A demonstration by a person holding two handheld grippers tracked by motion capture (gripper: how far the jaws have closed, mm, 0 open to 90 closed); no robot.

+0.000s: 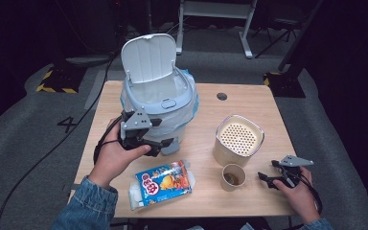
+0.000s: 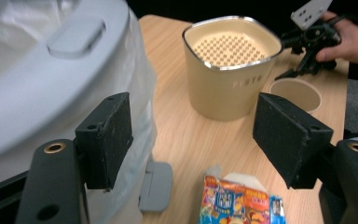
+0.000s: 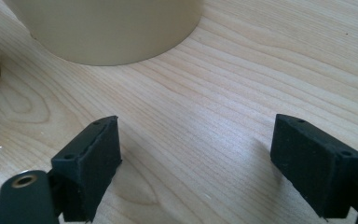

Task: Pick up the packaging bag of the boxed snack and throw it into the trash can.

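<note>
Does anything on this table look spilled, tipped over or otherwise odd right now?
Nothing stands out. The white lidded bin stands upright with its lid open, the beige perforated-top canister and small paper cup are upright, and the colourful snack packet lies flat.

A light wooden table [image 1: 249, 103] is seen from above, with a small dark round grommet [image 1: 222, 96] set near its far edge. On the right half of the table a beige container [image 1: 239, 140] with rounded corners and a bright metal rim is stood upright; its inside is covered by a perforated insert, and faint lettering is carried on its side. The table is surrounded by grey carpeted floor [image 1: 38, 143], on which a "4" [image 1: 68, 124] is marked to the left. Two dark bases edged with yellow-and-black stripes are placed on the floor, one at the left [image 1: 57, 79] and one at the right [image 1: 280, 79]. A white desk frame [image 1: 215, 12] is set farther back in the dark.
</note>
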